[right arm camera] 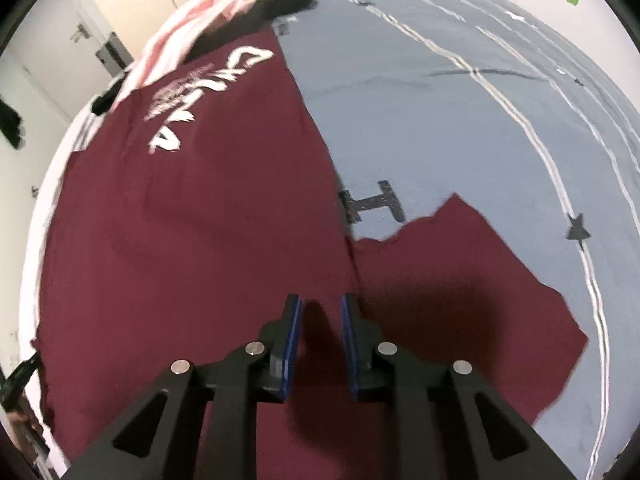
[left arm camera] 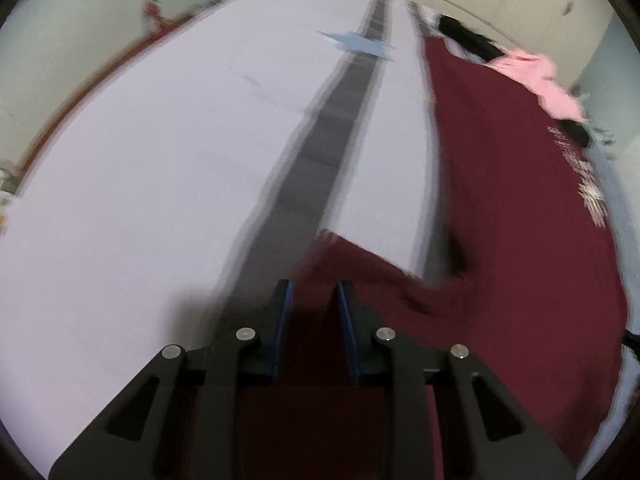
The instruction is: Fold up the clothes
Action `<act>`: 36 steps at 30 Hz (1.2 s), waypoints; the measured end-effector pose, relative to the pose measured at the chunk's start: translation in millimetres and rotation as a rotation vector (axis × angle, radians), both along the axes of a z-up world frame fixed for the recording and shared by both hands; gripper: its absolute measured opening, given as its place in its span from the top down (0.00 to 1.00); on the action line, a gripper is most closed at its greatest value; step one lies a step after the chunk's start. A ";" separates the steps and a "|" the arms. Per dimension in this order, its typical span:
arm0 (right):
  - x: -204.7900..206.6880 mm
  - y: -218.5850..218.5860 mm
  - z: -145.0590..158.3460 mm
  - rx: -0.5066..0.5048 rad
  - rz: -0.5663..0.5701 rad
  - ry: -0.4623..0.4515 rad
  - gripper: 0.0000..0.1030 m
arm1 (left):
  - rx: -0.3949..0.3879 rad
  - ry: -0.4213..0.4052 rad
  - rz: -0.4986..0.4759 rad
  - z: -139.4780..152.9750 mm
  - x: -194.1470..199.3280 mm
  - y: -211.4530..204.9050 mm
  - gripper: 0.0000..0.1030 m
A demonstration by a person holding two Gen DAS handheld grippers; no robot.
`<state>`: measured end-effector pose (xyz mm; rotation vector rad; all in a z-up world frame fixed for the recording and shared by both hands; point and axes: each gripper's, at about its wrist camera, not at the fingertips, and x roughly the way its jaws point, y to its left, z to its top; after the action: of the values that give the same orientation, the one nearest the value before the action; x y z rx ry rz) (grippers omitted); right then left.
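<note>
Your left hand-held gripper point(left arm camera: 312, 292) hangs over the maroon T-shirt point(left arm camera: 500, 168) with jaws slightly spread, pinching nothing; your right hand-held gripper point(right arm camera: 320, 304) likewise — sleeve point(right arm camera: 460, 300) just to its right. Both lie on the bed point(right arm camera: 440, 100).

Maroon shirt point(right arm camera: 200, 220) with white lettering; grey-blue, white-striped sheet point(right arm camera: 440, 120).

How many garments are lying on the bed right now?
3: the maroon T-shirt spread under both grippers, a pink garment and a black one beyond it. More may be hidden.
</note>
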<state>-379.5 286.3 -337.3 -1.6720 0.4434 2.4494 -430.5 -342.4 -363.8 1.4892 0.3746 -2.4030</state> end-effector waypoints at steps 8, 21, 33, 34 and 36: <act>-24.7 31.9 -7.1 0.045 -0.037 0.009 0.73 | -0.017 -0.013 0.138 15.2 9.9 -54.5 0.78; -41.7 12.4 25.8 0.033 0.086 0.101 0.67 | 0.172 0.052 -0.199 21.5 -54.9 85.5 0.61; -74.5 42.9 -6.5 0.039 0.061 0.053 0.60 | -0.023 0.002 0.054 1.7 -55.5 6.9 0.63; -76.8 42.0 -4.7 0.057 0.075 0.054 0.60 | -0.012 0.019 0.049 6.2 -60.5 6.3 0.63; -84.7 39.4 1.4 0.100 0.094 0.064 0.60 | 0.012 0.063 0.021 17.7 -72.1 12.6 0.63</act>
<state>-464.1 325.7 -335.9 -1.6136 0.2512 2.5514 -502.6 -329.8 -346.1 1.4098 0.4168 -2.4401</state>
